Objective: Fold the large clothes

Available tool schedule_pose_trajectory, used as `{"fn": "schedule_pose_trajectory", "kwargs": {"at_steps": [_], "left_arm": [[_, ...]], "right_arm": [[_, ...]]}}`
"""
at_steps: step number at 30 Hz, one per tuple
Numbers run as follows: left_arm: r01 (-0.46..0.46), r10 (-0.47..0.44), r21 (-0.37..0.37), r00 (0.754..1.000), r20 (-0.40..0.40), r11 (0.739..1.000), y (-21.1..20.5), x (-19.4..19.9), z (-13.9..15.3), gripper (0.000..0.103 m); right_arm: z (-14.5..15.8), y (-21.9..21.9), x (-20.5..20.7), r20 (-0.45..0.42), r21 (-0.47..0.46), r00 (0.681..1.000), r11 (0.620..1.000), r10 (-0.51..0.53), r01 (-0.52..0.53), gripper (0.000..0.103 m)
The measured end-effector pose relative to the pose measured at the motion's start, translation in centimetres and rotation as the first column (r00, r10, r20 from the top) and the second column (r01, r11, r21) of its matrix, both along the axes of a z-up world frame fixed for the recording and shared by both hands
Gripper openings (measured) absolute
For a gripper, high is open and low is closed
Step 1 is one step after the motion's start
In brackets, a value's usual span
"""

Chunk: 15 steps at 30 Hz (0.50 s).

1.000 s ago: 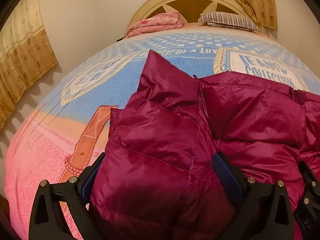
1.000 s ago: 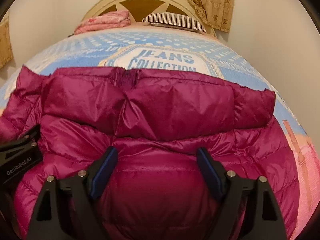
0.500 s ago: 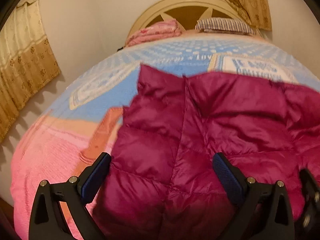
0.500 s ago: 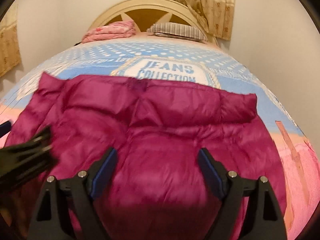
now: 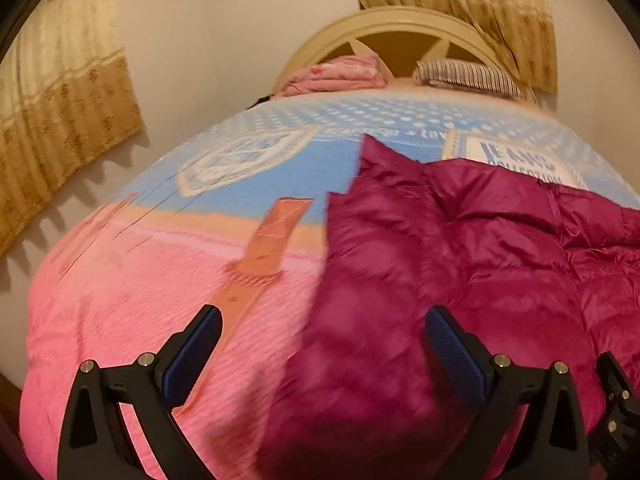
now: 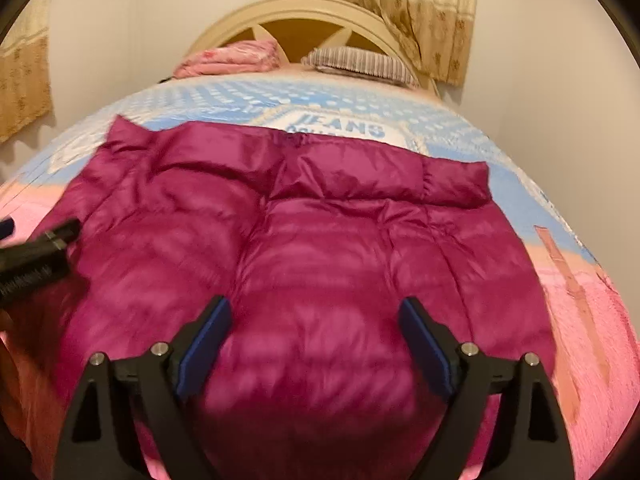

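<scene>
Jacket (image 6: 320, 248) flat on bed (image 5: 120, 300), collar toward headboard, long axis left-right, straight under spread empty right claw (image 6: 314, 344), left edge just between spread left claw (image 5: 320, 356), so equally near.

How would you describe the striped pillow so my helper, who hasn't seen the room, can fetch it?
Look at the bed's arched headboard. Two things lie below it: the striped pillow on the right, under the curtain, has thin dark stripes, unlike the pink folded bedding.
</scene>
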State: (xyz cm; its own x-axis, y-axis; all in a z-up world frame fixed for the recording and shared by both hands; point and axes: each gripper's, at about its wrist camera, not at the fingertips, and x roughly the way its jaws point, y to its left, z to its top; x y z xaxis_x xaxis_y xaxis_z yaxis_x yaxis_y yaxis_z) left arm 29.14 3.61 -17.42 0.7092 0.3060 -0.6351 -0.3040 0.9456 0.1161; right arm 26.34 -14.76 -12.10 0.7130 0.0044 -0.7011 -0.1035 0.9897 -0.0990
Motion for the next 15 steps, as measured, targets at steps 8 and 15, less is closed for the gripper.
{"fn": "schedule_pose_trajectory", "kwargs": {"at_steps": [8, 15], "left_arm": [[-0.029, 0.015, -0.12, 0.993, -0.119, 0.992, 1.5, -0.1, -3.3, 0.102], [-0.005, -0.01, -0.116, 0.992, -0.128, 0.993, 0.7, 0.0, -3.7, 0.102]], "right_arm": [[-2.1, 0.5, 0.5, -0.06, -0.042, 0.998, 0.999, -0.008, 0.006, 0.096], [-2.3, 0.6, 0.7, -0.067, -0.05, 0.998, 0.999, -0.016, 0.012, 0.097]]}}
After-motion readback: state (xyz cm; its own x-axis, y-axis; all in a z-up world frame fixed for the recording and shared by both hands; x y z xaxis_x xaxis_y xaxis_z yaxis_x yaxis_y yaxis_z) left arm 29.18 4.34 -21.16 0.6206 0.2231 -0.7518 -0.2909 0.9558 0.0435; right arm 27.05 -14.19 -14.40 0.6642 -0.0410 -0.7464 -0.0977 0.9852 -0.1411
